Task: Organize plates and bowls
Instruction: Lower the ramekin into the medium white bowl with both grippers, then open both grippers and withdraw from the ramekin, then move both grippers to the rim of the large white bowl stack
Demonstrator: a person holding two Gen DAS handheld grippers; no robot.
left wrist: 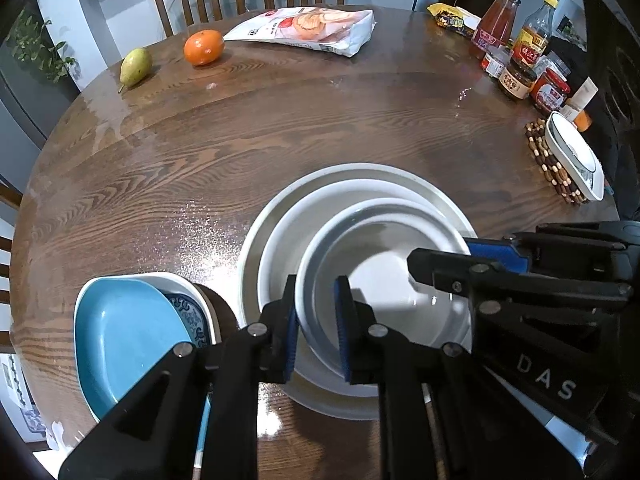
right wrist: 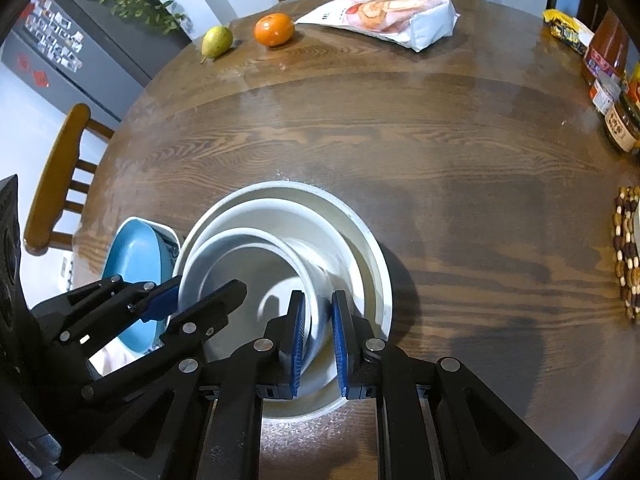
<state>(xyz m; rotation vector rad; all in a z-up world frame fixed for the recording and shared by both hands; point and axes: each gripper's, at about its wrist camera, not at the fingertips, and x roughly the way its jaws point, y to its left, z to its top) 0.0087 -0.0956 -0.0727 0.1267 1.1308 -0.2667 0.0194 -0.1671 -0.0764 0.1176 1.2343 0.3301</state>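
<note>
Both grippers are down over the nest of white dishes near the front edge of the round wooden bench (left wrist: 280,128). The left gripper (left wrist: 317,332) has its jaws clenched across the left rim of the smallest white bowl (left wrist: 384,280), one blue pad outside the wall and one inside. The right gripper (right wrist: 318,342) grasps the same bowl's right rim, with the rim pinched between its pads. In the right wrist view the bowl looks tilted inside the stack, its far-left rim higher than the gripped side.

That bowl sits in a middle white bowl (left wrist: 288,240), which in turn rests in the large shallow white plate (left wrist: 256,224) at the bottom. The plate's near rim lies close to the bench's front edge.

Just beside the stack on its left, touching or nearly so, a white-rimmed dish (left wrist: 188,280) holds a blue-and-white patterned plate (left wrist: 192,312) with a plain blue dish (left wrist: 124,328) leaning on top. This group sits close to the bench's left front edge.

The middle of the bench is bare wood, with wide open room beyond the stack. Along the far edge lie a pear (left wrist: 135,66), an orange (left wrist: 203,47) and a snack bag (left wrist: 308,30). Along the right edge stand bottles and jars (left wrist: 516,56), and nearer, a beaded trivet (left wrist: 550,160) under a white oblong dish (left wrist: 576,156).
</note>
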